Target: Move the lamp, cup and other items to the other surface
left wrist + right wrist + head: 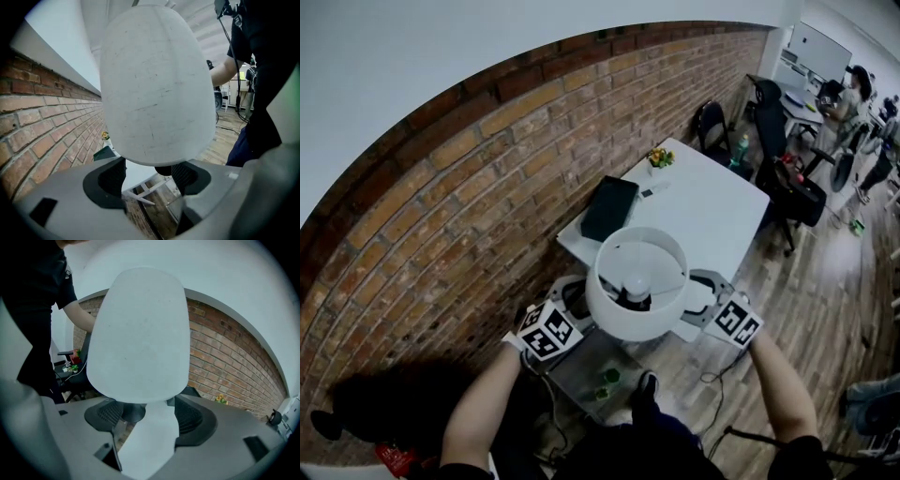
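Note:
A lamp with a white drum shade (636, 281) hangs in the air between my two grippers, over the gap between a low grey table (577, 373) and a white table (712, 214). My left gripper (578, 302) is at the shade's left and my right gripper (699, 289) at its right. In the left gripper view the shade (157, 84) sits just above the jaws and the dark stem (164, 170) stands between them; the left gripper (149, 177) is open, wider than the stem. The right gripper view shows the same: shade (140, 333), stem (132, 411), right gripper (147, 416) open.
On the white table lie a black flat case (609, 208), a small flower pot (659, 157) and a small dark item (647, 193). Green bits (609, 375) lie on the grey table. A brick wall (469, 216) runs along the left. Black chairs (769, 117) and people stand at the back right.

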`<state>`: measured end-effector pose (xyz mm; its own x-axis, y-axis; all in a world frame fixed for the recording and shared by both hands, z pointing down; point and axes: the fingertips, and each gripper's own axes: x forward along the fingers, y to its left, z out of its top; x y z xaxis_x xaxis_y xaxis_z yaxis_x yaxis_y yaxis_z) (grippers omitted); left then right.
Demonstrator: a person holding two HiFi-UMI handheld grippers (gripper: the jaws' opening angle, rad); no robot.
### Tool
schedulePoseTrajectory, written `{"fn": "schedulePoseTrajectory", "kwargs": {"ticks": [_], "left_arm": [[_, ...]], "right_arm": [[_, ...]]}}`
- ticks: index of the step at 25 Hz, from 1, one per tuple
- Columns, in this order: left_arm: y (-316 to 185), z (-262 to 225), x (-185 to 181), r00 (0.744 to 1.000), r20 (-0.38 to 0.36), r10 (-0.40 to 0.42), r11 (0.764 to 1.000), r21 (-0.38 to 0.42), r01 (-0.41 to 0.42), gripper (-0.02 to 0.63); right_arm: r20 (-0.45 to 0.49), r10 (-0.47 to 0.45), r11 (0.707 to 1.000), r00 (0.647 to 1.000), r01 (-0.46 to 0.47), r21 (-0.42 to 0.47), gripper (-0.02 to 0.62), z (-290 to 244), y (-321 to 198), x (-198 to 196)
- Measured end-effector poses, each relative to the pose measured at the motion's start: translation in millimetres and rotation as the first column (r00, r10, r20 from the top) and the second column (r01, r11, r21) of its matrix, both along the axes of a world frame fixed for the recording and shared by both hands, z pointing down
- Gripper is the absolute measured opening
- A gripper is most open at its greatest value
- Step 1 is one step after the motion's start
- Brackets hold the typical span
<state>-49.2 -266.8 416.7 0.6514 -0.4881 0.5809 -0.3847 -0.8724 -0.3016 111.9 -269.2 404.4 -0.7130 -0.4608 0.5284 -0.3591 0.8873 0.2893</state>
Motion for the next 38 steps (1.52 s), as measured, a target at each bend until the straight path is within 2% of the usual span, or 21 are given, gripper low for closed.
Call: {"fn": "schedulePoseTrajectory", "kwargs": {"ticks": [6,14,27,38], "left_arm": [[-48,11,46,1.0,0.022,-0.02,1.0,-0.015,0.02,0.295],[-97,35,88,0.996,0.048,-0.074,0.997,-0.015,0.075,0.293],[-122,78,125,0.984,0.128,-0.12,0.991,-0.046,0.127,0.293],[-125,80,135,0.985,0.044,-0.17,0.982,-0.081,0.173,0.293]], "right_arm": [[0.009,-0.006,1.0,1.0,0.006,-0.004,0.348,6,-50,46],[0.011,-0.005,1.0,1.0,0.006,-0.029,0.347,30,-101,89],[-0.019,-0.021,0.998,1.0,0.02,-0.065,0.344,80,-136,129],[0.017,-0.001,0.997,1.0,0.002,-0.076,0.339,91,-139,140]]}}
